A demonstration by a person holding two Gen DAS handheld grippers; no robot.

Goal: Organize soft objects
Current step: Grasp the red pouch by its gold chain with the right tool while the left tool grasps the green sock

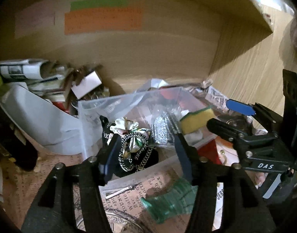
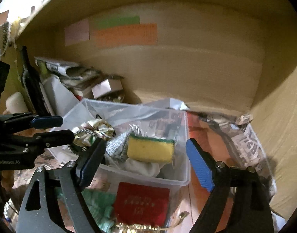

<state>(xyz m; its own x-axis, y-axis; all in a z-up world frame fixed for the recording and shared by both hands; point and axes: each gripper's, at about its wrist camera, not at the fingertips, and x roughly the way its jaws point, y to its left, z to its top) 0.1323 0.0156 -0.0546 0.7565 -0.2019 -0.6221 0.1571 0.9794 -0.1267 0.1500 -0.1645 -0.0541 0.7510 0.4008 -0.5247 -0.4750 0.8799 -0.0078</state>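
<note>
At nine o'clock in the left wrist view, rolled papers (image 1: 22,70) and a small pale box (image 1: 86,84) lie against the back wall of a wooden cabinet, with a grey curved sheet (image 1: 37,116) leaning just in front of them. Coloured paper notes (image 1: 102,18) are stuck on the wall at twelve o'clock.

At the centre sits a clear plastic bin (image 1: 84,128). The left gripper (image 1: 144,136) hangs over its near edge with its fingers spread apart, nothing between the blue pads. Between them, at the left end of the bin, lies a flowered fabric scrunchie (image 1: 129,134) beside a black-and-white chain (image 1: 129,157). A silvery mesh piece (image 1: 162,130) lies at the middle of the bin, and a yellow sponge with a green top (image 1: 196,121) sits to its right, on a white cloth (image 1: 194,136). A ribbed green object (image 1: 167,200) lies outside the bin at six o'clock, on printed paper lining the shelf.

At three o'clock the right gripper (image 1: 222,114) reaches in toward the sponge, fingers apart. In the right wrist view the right gripper (image 2: 146,155) straddles the bin's near corner, the sponge (image 2: 150,149) straight ahead between the open pads without touching either. A red card (image 2: 141,203) lies below the bin at six o'clock, and the left gripper (image 2: 57,127) shows at nine o'clock.
</note>
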